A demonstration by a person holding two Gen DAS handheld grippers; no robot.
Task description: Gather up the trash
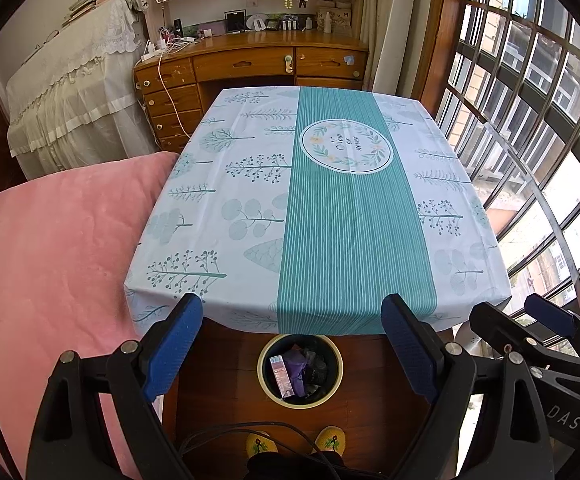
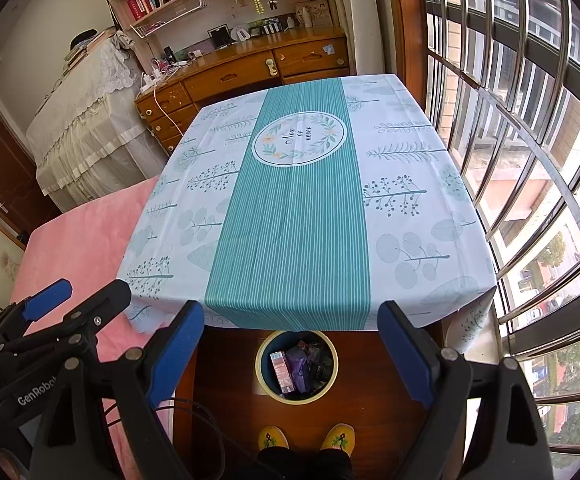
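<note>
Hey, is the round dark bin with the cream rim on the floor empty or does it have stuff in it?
Not empty. The round dark bin with the cream rim stands upright holding a pink carton and purple wrapper.

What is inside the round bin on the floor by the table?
The bin holds a pink carton, a purple wrapper and dark packets. Whatever lies beneath them is covered, and the tablecloth edge hides the bin's far rim.

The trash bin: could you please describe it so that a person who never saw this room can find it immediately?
Start from the table with the teal-striped tablecloth. Look at the wooden floor under its near edge, just beyond the yellow slippers. There stands the trash bin, a round one, dark inside with a pale cream rim, the only container on the floor, already holding a pink carton and purple wrappers.
</note>
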